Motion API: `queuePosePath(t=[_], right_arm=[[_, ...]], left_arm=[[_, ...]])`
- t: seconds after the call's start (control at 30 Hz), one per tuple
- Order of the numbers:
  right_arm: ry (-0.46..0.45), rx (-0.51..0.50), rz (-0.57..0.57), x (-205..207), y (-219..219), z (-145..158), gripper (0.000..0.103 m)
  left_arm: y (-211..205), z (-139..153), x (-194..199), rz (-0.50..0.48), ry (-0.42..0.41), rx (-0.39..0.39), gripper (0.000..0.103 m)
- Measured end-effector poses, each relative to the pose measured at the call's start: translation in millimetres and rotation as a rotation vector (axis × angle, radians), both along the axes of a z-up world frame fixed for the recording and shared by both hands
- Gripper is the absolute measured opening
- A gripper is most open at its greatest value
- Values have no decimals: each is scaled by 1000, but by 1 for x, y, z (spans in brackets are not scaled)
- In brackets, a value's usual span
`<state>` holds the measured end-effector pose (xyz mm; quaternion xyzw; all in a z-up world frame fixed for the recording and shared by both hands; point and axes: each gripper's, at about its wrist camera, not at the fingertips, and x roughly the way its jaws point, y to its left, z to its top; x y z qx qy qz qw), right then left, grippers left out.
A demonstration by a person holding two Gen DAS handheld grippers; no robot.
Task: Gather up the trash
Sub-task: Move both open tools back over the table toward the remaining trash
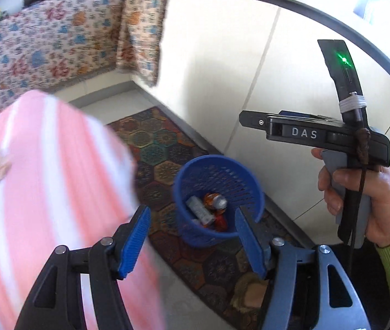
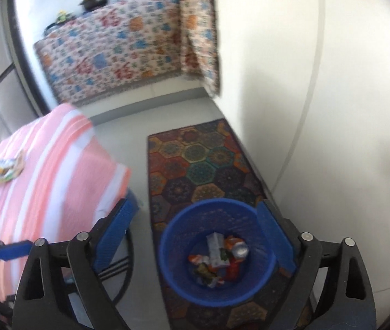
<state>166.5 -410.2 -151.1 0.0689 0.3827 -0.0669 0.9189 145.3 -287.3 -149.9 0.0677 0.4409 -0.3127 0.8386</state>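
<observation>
Both grippers, left point(image 1: 192, 236) and right point(image 2: 195, 236), spread apart and holding nothing above blue bin point(image 2: 167, 250) with trash point(image 2: 219, 258), wrapper point(image 2: 5, 169) on table point(image 2: 46, 170).

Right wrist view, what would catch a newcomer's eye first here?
The blue basket on the patterned rug, holding crumpled wrappers and a can, sits just ahead of the open, empty right claw. To the left, a pink striped tablecloth carries more litter.

Both tools point(image 1: 192, 239) point(image 2: 195, 236) empty, jaws apart
</observation>
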Motion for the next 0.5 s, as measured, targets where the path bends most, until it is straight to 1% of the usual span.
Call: queuePosePath(t=[0.13, 0.23, 0.33, 0.4, 0.5], right_arm=[[-37, 0, 140, 5, 81, 2, 96], [-37, 16, 252, 7, 144, -3, 96], [-12, -22, 334, 13, 201, -12, 97], [15, -37, 370, 21, 232, -23, 97], [91, -54, 434, 37, 266, -44, 97]], left_arm=[[75, 1, -7, 147, -12, 45, 65], [128, 0, -9, 255, -36, 100, 65], [177, -4, -10, 371, -82, 176, 65], [207, -10, -7, 443, -84, 210, 65], [243, -21, 1, 516, -44, 198, 65]])
